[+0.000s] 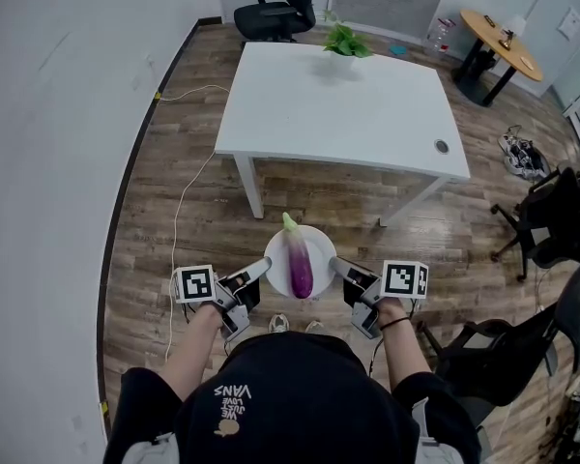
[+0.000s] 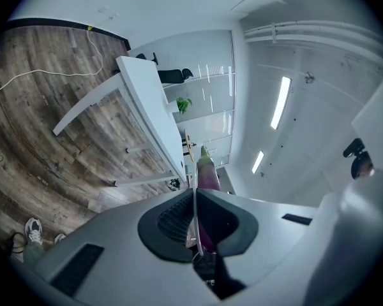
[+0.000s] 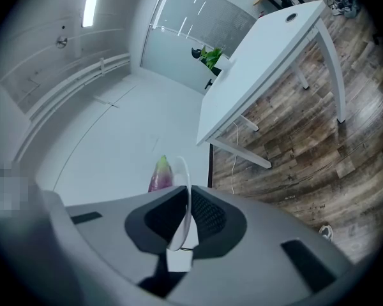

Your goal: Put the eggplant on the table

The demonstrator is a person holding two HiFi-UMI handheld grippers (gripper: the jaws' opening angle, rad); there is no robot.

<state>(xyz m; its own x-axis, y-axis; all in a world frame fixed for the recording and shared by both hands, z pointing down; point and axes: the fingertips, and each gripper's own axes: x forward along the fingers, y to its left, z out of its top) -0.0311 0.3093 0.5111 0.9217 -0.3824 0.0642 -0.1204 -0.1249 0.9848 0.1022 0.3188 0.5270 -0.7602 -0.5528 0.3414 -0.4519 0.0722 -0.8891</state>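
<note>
A purple eggplant point(image 1: 299, 263) with a green stem lies on a white plate point(image 1: 319, 244), held in the air in front of the person. My left gripper point(image 1: 267, 263) is shut on the plate's left rim and my right gripper point(image 1: 333, 261) is shut on its right rim. In the left gripper view the plate point(image 2: 194, 199) shows edge-on between the pads, with the eggplant point(image 2: 207, 171) beyond it. The right gripper view shows the plate's rim point(image 3: 186, 199) clamped and the eggplant point(image 3: 160, 173) behind. The white table point(image 1: 340, 107) stands ahead, a short way off.
A small potted plant point(image 1: 344, 43) sits at the table's far edge. A black office chair point(image 1: 280, 6) stands behind the table, a round wooden table point(image 1: 501, 42) at far right, more dark chairs point(image 1: 551, 222) on the right. A white cable point(image 1: 181, 201) runs over the wooden floor.
</note>
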